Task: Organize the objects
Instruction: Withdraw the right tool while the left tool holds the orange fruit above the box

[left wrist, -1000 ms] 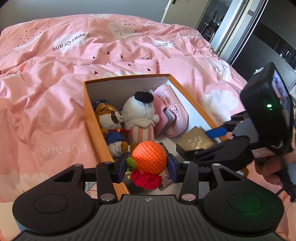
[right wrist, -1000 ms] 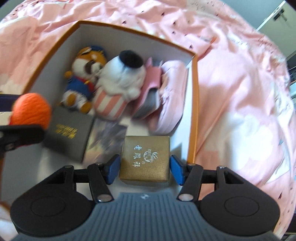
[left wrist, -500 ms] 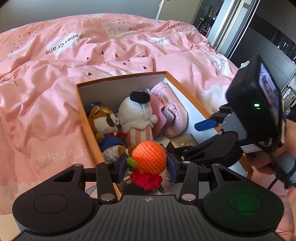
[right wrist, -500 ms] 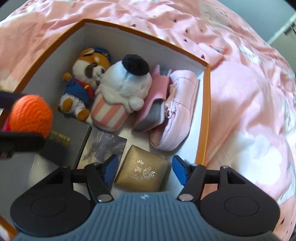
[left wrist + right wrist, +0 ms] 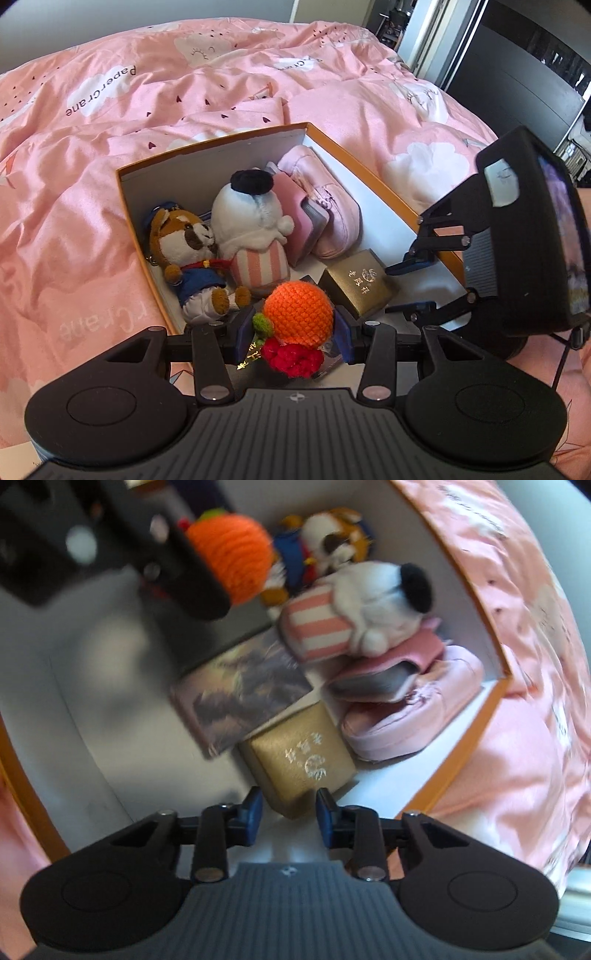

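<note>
Two risks: the left gripper (image 5: 293, 330), clamped on the crocheted orange (image 5: 298, 314), hangs over the crowded box (image 5: 391, 206); the right gripper (image 5: 288, 814), empty and closing, could nudge the gold case (image 5: 299, 762) lying inside.

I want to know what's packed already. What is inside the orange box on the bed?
Inside the orange box: a dog plush, a white striped plush, a pink pouch, a picture card and a gold box. Anything beneath them is covered.
</note>
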The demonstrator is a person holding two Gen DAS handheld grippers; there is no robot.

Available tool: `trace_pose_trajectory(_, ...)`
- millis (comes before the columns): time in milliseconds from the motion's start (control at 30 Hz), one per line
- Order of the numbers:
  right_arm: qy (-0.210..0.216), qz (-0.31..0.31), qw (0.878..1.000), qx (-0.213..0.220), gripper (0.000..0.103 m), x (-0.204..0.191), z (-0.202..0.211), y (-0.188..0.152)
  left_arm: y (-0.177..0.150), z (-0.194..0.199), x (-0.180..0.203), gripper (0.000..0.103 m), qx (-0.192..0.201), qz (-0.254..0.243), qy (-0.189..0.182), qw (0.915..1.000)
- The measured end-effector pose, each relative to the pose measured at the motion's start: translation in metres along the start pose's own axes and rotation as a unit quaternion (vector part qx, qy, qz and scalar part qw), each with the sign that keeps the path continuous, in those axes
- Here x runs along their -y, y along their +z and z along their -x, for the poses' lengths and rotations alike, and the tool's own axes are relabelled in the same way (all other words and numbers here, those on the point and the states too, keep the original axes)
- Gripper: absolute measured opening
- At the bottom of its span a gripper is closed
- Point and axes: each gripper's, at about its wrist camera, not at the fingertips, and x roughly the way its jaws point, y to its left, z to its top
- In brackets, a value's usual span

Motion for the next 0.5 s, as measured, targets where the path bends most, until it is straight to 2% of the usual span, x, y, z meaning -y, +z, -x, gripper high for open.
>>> trace_pose_trajectory(100,-0.011,0.037,0.999,0.008,0.031,0.001,-0.003,-0.003,0.001,-0.004,0.0,0.051,-0.008,-0.002,0.001,1.0)
trace_pose_trajectory(167,-0.024,0.049,0.998,0.012,0.025,0.002,-0.005,-0.005,0.002,-0.007,-0.001,0.051,-0.013,0.001,0.0,0.9999)
trace_pose_trajectory(267,-0.028,0.065,0.997,0.018,0.025,0.002,-0.007,-0.008,0.003,-0.011,-0.001,0.051,-0.018,0.001,0.0,0.9998)
trace_pose_trajectory(433,-0.02,0.024,0.998,0.046,0.029,0.011,-0.006,-0.011,0.006,-0.018,0.002,0.051,-0.026,-0.005,0.008,0.9996)
trace_pose_trajectory(500,-0.029,0.037,0.998,0.046,0.03,0.009,-0.009,-0.015,0.008,-0.019,0.004,0.051,-0.026,-0.013,0.012,0.9995)
